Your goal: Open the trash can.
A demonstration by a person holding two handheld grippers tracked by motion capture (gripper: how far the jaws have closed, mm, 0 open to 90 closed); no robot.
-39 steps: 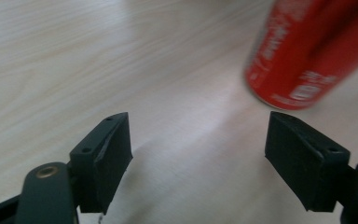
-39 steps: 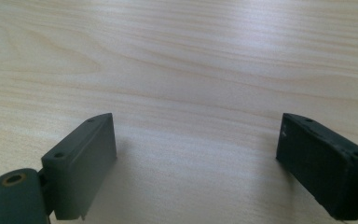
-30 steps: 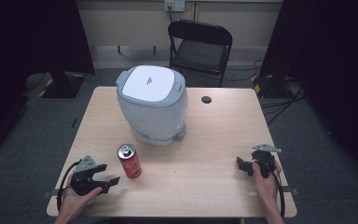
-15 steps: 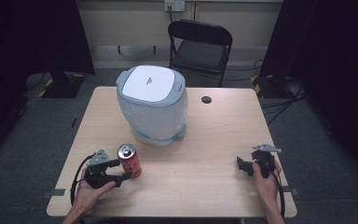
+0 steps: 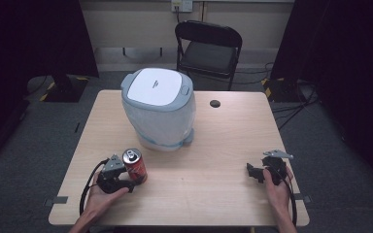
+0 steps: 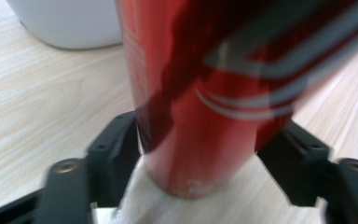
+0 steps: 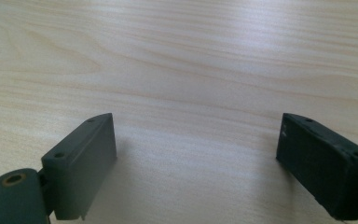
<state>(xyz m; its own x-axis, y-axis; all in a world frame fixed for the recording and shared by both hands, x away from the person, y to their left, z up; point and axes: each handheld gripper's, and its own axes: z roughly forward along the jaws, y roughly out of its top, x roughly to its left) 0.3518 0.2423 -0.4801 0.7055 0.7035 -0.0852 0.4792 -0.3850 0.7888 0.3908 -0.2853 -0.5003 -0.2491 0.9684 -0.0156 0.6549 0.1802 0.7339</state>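
Red can (image 5: 134,164): glossy metal cylinder, silver top, upright on pale wood-grain table (image 5: 223,145), near-left, just in front of rounded white-grey bin (image 5: 158,109) with flat square lid. Left gripper (image 5: 128,182) straddles can; jaws have just been closing, can between matte black blocky pads, contact looks made on both sides in left gripper view. Can base on white tissue (image 6: 135,205). Right gripper (image 5: 253,173) parked near-right, jaws spread wide, nothing between.
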